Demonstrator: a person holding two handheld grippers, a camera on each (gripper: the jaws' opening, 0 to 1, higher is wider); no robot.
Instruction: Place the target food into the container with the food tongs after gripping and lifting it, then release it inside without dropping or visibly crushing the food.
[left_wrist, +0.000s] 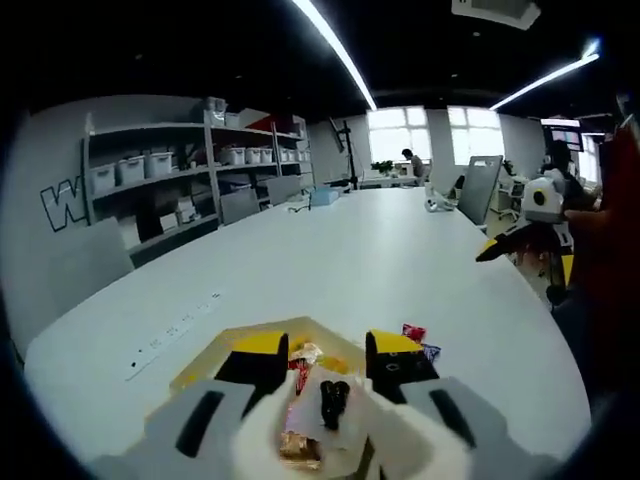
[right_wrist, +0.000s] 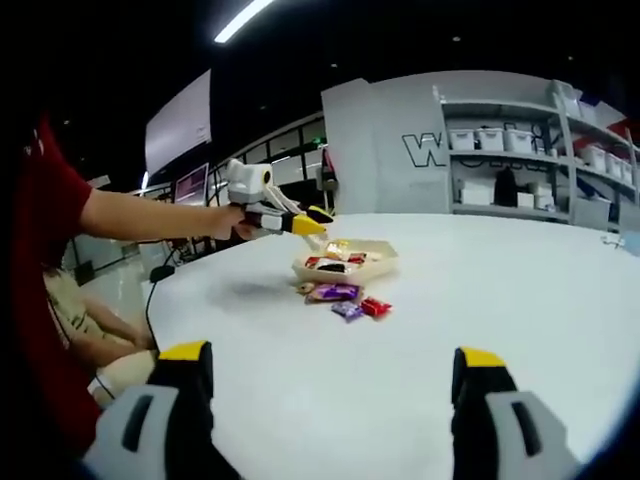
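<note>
Snacks (right_wrist: 347, 298) lie loose on the surface (right_wrist: 520, 290) beside the tray (right_wrist: 345, 262), toward its near edge. The left gripper (left_wrist: 325, 365) hovers over the tray, jaws apart, probably about to drop or pick. The right gripper (right_wrist: 330, 375) waits well back, open, holding nothing.

Smooth matt white table (right_wrist: 420, 330); glossy foil-like snack wrappers (right_wrist: 347, 300)

White table (right_wrist: 520, 300) bearing a shallow beige tray (right_wrist: 345, 264) of wrapped snacks, three loose wrapped sweets (right_wrist: 347, 298) just beside it; left gripper (right_wrist: 322, 222), held by a person's hand, poised above the tray; right gripper (right_wrist: 330, 385) jaws wide apart, yellow-tipped; storage shelves (right_wrist: 520, 165) behind.
</note>
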